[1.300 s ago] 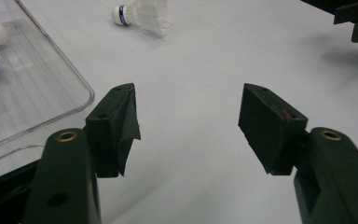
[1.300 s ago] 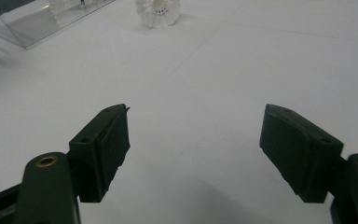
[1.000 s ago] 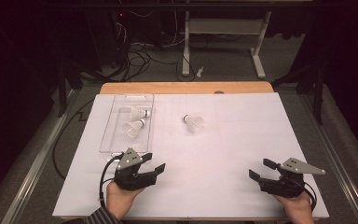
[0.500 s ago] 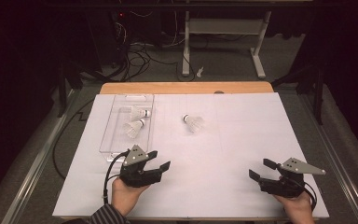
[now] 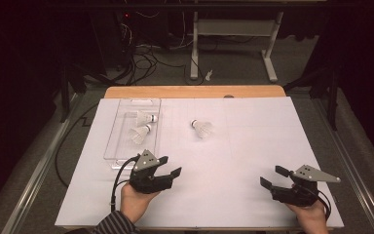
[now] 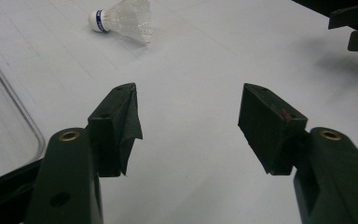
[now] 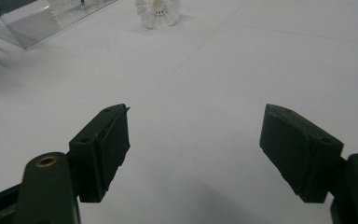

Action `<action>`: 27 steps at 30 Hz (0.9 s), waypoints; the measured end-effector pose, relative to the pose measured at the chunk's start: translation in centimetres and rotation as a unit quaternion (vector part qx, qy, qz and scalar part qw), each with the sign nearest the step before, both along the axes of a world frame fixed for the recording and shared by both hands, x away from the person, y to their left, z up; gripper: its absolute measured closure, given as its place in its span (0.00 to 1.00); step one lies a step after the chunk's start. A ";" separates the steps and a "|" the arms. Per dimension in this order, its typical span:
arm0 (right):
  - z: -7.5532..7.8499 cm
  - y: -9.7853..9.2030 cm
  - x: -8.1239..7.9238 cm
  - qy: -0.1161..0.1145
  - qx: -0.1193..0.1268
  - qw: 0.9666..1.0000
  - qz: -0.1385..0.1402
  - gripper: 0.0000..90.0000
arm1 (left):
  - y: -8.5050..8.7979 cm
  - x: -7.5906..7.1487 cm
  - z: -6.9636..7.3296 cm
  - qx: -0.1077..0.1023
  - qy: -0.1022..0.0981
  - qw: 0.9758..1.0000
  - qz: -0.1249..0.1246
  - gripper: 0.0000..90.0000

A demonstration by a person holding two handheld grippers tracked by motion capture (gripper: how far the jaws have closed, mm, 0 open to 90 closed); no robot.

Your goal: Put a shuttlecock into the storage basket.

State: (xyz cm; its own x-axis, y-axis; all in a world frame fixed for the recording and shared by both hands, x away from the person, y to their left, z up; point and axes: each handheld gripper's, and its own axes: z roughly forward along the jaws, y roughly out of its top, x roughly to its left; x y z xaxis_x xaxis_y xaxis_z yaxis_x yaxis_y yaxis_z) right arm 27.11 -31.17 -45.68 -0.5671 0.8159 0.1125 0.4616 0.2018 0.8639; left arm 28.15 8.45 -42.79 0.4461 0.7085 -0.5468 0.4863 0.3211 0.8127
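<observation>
1. High view: a loose shuttlecock [image 5: 202, 128] lies on its side on the white sheet [image 5: 253, 146] near the table's middle, toward the far side. Its skirt is translucent white and flared; its rounded white cork end points far-left.
2. High view: a clear plastic tray [image 5: 121, 151], rectangular with rounded corners, sits left of the loose shuttlecock and well apart from it. Two more shuttlecocks [image 5: 140, 132] lie inside the tray.
3. High view: the left gripper [image 5: 167, 166] is held near the table's near edge, just right of the tray's near end. Its jaws are spread and empty. The right gripper [image 5: 273, 176] is at the near right, jaws also apart, with nothing between them. A bare wooden strip of table [image 5: 195, 91] shows beyond the sheet.
4. Left gripper view: two matte black jaws stand wide apart over bare sheet, gripping nothing. The shuttlecock [image 6: 120, 17] lies ahead at the far left, a blue band around its cork base. The tray's rounded clear rim [image 6: 16, 112] shows at left.
5. Right gripper view: black jaws wide apart and empty. The shuttlecock [image 7: 158, 12] lies far ahead, its ribbed, lattice-like open skirt facing the camera. The tray [image 7: 37, 23] is at the far left.
</observation>
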 end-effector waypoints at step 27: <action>0.0 -0.1 0.0 0.001 -0.001 1.000 0.001 0.27 | -1.6 1.7 -0.1 0.004 0.008 1.000 -0.006 0.44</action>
